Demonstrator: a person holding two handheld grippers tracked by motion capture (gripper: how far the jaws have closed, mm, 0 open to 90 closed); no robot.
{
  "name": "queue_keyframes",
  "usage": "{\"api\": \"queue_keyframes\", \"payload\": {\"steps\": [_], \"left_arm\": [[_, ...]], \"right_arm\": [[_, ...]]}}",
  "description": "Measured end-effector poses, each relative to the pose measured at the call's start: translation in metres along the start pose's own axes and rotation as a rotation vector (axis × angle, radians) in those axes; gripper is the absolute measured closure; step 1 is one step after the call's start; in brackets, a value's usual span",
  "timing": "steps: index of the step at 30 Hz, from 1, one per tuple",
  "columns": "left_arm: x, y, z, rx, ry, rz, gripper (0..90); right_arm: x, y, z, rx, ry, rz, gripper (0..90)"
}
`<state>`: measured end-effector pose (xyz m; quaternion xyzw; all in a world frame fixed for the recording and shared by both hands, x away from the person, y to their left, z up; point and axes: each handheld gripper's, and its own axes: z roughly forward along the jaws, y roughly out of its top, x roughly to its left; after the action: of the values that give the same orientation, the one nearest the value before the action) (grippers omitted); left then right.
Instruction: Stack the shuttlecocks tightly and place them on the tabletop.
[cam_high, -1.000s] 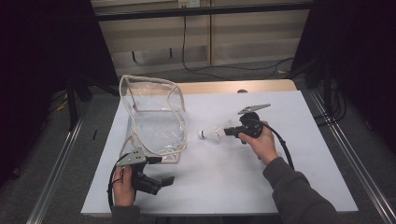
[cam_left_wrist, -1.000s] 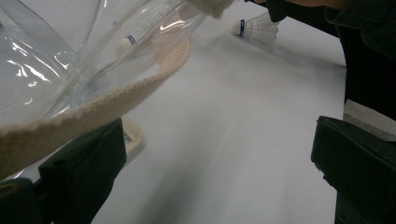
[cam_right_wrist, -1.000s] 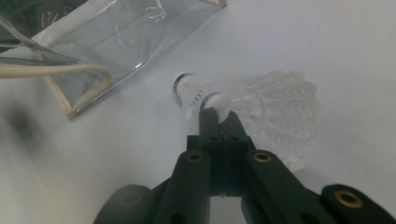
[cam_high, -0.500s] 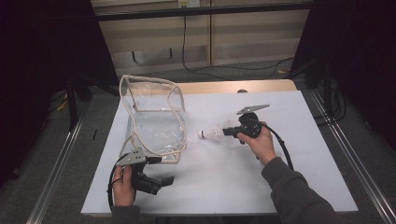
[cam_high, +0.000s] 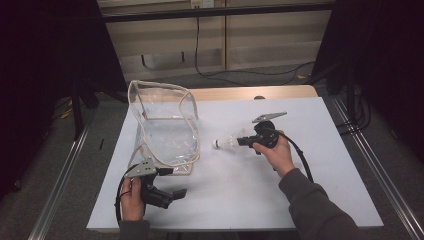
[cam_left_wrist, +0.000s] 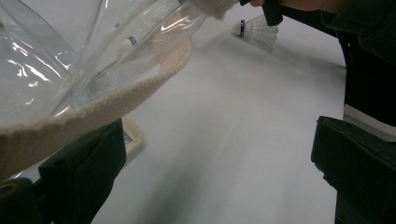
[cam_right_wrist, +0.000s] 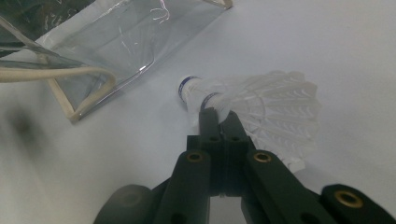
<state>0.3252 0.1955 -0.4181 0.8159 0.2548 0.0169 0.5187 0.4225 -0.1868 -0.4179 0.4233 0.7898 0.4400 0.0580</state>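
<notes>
Right gripper (cam_high: 243, 141) clamps a white shuttlecock (cam_high: 227, 143) just right of the clear plastic bag (cam_high: 165, 127) on the table (cam_high: 240, 195); left gripper (cam_high: 175, 194), jaws apart, sits near the bag's front edge.

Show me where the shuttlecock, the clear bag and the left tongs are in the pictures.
shuttlecock (cam_right_wrist: 275, 112), right gripper view, on its white feather skirt.
clear bag (cam_high: 165, 132), high view, on its transparent side wall.
left tongs (cam_high: 177, 195), high view, midway between the tips of the open jaws.
</notes>
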Motion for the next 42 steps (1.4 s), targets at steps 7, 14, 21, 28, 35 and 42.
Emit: {"api": "queue_keyframes", "payload": {"steps": [7,14,21,28,35,42], "left_arm": [[0.000,0.000,0.000,0.003,0.000,0.002,3.3],[0.000,0.000,0.000,0.004,0.001,0.000,3.3],[0.000,-0.001,0.000,0.006,0.002,0.000,3.3],[0.000,0.000,0.000,0.004,0.000,0.000,3.3],[0.000,0.000,0.000,0.003,0.001,-0.001,3.3],[0.001,0.000,0.000,0.003,-0.001,-0.004,3.3]], "right_arm": [[0.001,0.000,0.001,-0.003,0.002,-0.007,89.8],[0.001,-0.001,0.003,-0.001,0.003,-0.004,89.8],[0.001,-0.001,0.004,-0.007,0.005,-0.005,89.9],[0.001,-0.001,0.005,-0.007,0.003,-0.006,89.8],[0.001,-0.002,0.009,-0.009,0.006,0.000,89.8],[0.002,-0.002,0.011,-0.010,0.011,-0.003,89.8]]}}
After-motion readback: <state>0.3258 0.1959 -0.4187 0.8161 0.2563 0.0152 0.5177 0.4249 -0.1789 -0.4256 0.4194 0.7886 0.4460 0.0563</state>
